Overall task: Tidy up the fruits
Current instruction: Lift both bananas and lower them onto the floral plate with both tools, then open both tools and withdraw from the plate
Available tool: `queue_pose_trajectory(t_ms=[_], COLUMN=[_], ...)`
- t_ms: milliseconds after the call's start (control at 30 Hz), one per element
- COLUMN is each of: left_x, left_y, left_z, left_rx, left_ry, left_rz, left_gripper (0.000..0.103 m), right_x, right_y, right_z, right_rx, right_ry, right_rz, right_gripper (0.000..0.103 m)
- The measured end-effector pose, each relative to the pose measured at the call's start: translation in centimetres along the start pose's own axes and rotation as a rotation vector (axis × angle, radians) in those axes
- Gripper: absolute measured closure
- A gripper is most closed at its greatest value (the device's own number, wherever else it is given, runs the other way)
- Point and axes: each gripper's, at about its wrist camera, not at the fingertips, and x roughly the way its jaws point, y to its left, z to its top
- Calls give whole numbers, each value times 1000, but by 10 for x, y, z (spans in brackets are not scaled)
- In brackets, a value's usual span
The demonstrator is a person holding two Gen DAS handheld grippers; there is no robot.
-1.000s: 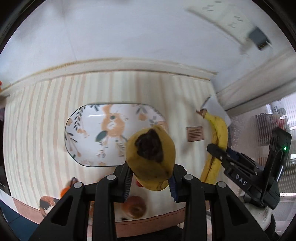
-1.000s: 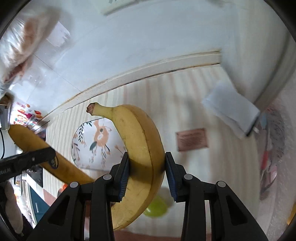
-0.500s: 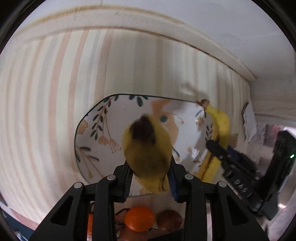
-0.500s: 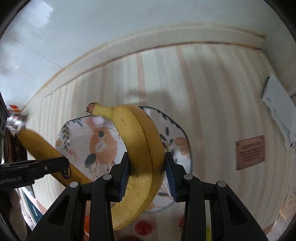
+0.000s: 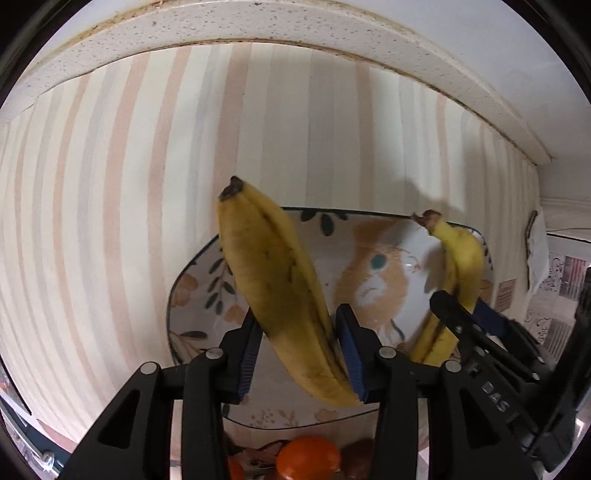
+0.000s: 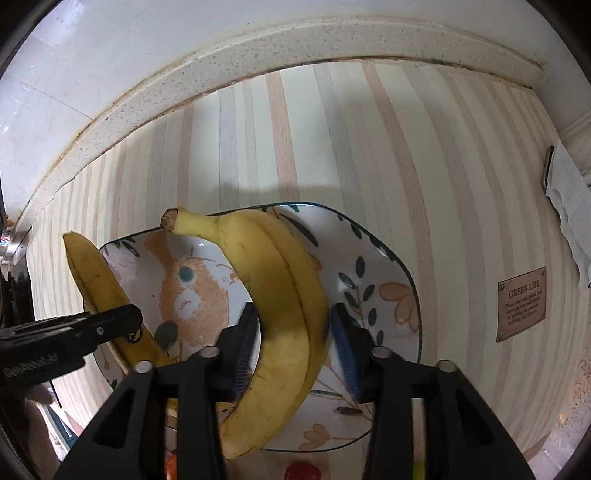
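Note:
My left gripper (image 5: 300, 350) holds a brown-speckled banana (image 5: 273, 280) over the near left part of a painted plate (image 5: 384, 258) with a rabbit picture. Its jaws look slightly spread; the right pad still touches the banana. My right gripper (image 6: 293, 347) holds a cleaner yellow banana (image 6: 280, 295) low over the plate (image 6: 380, 291); a small gap shows at its right pad. Each banana also shows in the other view: the yellow banana (image 5: 461, 269) and the speckled banana (image 6: 99, 284).
The plate sits on a striped mat (image 5: 110, 221) against a speckled stone ledge (image 5: 295, 26). An orange (image 5: 308, 458) and a brown fruit (image 5: 356, 458) lie near the front edge. A white cloth (image 6: 569, 199) and a small brown label (image 6: 521, 302) are at the right.
Both grippers moved forward and down over the plate with their bananas. The jaws of both now look a little wider than before.

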Motion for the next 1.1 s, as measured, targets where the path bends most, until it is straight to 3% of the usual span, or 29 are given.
queue_pose_trajectory(t_ms=[67, 200, 267, 333, 400, 500, 800, 1100], left_x=[0, -11, -22, -32, -41, -53, -103, -153], left_y=[-2, -9, -18, -23, -28, -30, -1, -10], left_z=[-4, -15, -22, -29, -37, -54, -106, -164], left_rx=[6, 43, 62, 72, 79, 84, 73, 118], left_ry=[-12, -74, -132, -173, -209, -260, -418, -548], left_rz=[23, 80, 114, 133, 147, 176, 194, 201], left_gripper=[62, 59, 51, 33, 23, 16, 14, 14], right_x=[-5, -18, -23, -32, -40, -60, -119, -186], right_y=[0, -1, 0, 2, 7, 12, 9, 8], right_z=[0, -2, -7, -14, -23, -38, -85, -146], right_rx=[0, -21, -36, -56, -76, -101, -99, -104], right_ry=[-12, -20, -28, -48, -69, -112, -216, -368], right_rz=[0, -15, -23, -34, -42, -47, -21, -24], right_gripper=[30, 14, 12, 12, 12, 11, 10, 10])
